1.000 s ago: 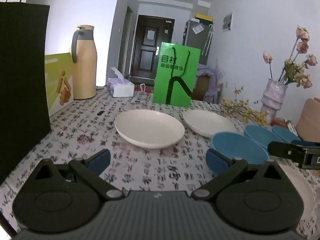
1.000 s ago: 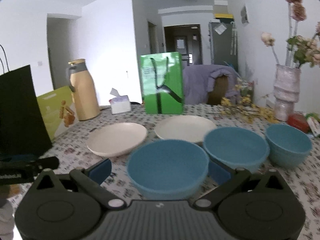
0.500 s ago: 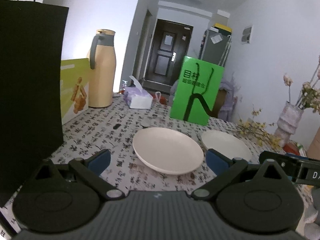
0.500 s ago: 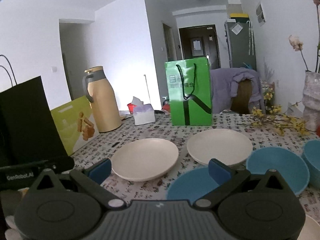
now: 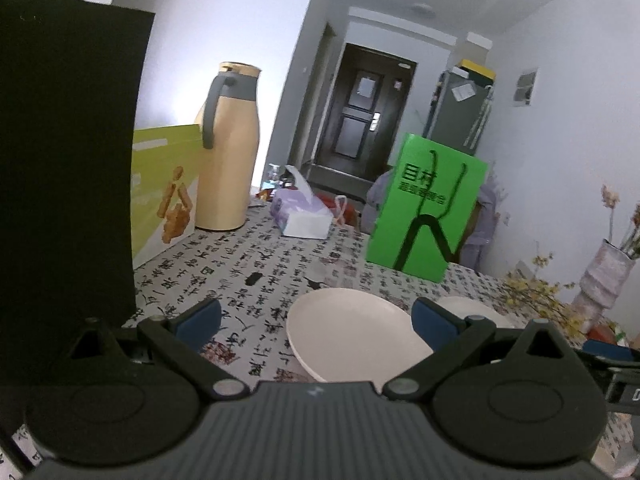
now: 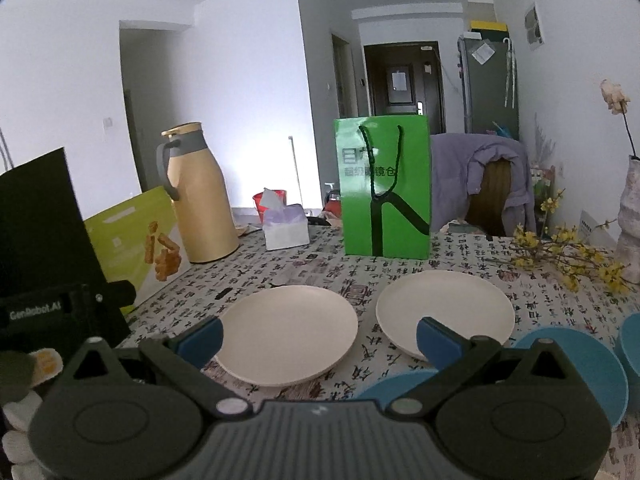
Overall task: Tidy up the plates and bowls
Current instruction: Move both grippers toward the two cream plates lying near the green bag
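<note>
Plates and blue bowls sit on my table; since a second ago both my left gripper and right gripper have risen, spread wide, empty.

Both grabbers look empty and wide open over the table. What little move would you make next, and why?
Probably lower the right hand-held gripper toward the nearer cream plate. It sits between the open fingers, nothing is held, and a second plate lies beside it for stacking.
</note>
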The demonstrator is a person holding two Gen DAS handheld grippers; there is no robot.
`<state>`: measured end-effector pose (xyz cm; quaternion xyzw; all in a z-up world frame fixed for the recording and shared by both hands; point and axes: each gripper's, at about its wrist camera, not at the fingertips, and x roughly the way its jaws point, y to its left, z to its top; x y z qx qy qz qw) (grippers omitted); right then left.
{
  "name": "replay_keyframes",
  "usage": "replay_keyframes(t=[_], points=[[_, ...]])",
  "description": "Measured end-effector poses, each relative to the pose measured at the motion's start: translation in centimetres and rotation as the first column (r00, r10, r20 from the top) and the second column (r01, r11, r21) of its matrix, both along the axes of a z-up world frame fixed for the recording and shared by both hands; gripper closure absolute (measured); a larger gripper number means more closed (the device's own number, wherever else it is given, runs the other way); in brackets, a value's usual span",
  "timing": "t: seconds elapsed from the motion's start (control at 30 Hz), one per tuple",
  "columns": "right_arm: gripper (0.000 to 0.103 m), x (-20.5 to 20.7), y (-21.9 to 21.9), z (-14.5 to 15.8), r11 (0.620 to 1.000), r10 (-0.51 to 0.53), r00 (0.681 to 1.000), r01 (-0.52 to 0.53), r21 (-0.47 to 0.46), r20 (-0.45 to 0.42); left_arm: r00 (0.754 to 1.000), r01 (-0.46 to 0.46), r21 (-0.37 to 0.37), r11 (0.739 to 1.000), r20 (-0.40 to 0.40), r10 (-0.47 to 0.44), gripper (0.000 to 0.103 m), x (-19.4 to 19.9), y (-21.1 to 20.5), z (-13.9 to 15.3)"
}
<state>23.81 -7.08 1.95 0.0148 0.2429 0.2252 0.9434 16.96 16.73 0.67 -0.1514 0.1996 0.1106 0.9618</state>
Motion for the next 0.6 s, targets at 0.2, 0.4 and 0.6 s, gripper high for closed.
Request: replay_keyframes(t=[0.2,0.4,0.6], points=[[0.0,2.5,0.8,0.5,1.0,-0.006,1.0,0.006,-0.015,-0.025,0.998,-0.044,-0.015,0.999,-0.037,0.044,0.0,2.3,1.2,-0.2],[0.0,5.4,1.5,0.8,1.0,-0.015,0.998,0.015,-0.01,-0.067,0.994,-0.053,-0.027,0.998,-0.095,0.05,0.0,5.2,1.9,-0.5],[0.0,7.6,2.2,0.8,1.0,-0.02,0.996,0.02,-0.009,-0.088,0.994,-0.038,-0.054,0.998,-0.105,0.032,0.0,7.3,2.3,-0.5]])
